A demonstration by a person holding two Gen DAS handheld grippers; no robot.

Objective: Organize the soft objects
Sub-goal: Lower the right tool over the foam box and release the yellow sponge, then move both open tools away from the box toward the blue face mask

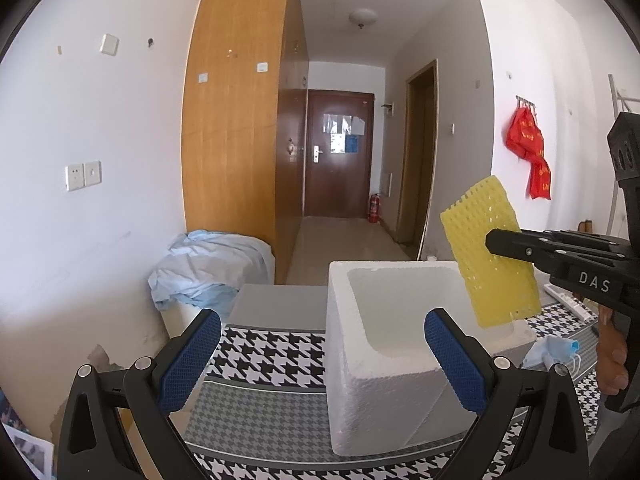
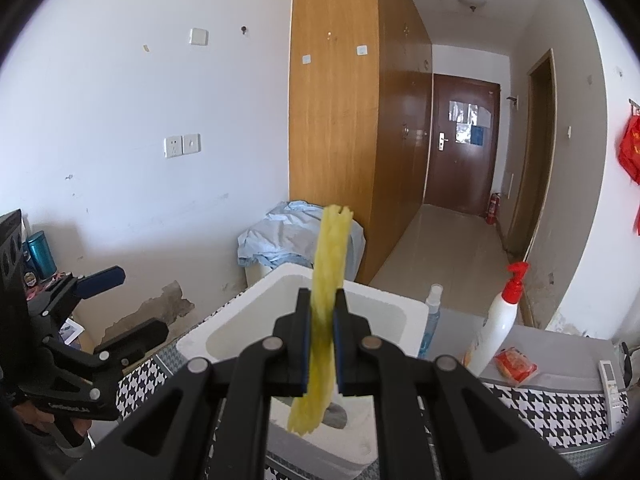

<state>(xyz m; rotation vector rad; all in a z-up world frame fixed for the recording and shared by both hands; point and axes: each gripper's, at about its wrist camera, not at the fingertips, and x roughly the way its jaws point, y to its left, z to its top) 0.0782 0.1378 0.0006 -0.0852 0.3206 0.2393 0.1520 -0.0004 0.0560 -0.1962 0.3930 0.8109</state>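
Observation:
A yellow foam net sleeve (image 1: 490,248) is pinched flat in my right gripper (image 1: 494,244), held in the air just above the right rim of a white foam box (image 1: 360,364). In the right wrist view the sleeve (image 2: 326,312) stands edge-on between the shut jaws of the right gripper (image 2: 322,340), over the box (image 2: 404,312). My left gripper (image 1: 322,360) is open and empty, its blue pads (image 1: 190,360) spread on either side of the box's near left corner. It also shows at the left of the right wrist view (image 2: 120,304).
The box stands on a houndstooth cloth (image 1: 272,356). A blue face mask (image 1: 554,350) lies right of the box. A white pump bottle (image 2: 498,320), a spray bottle (image 2: 432,320), a red packet (image 2: 514,364) and a remote (image 2: 612,380) sit behind. A blue-draped bin (image 1: 208,268) stands by the wardrobe.

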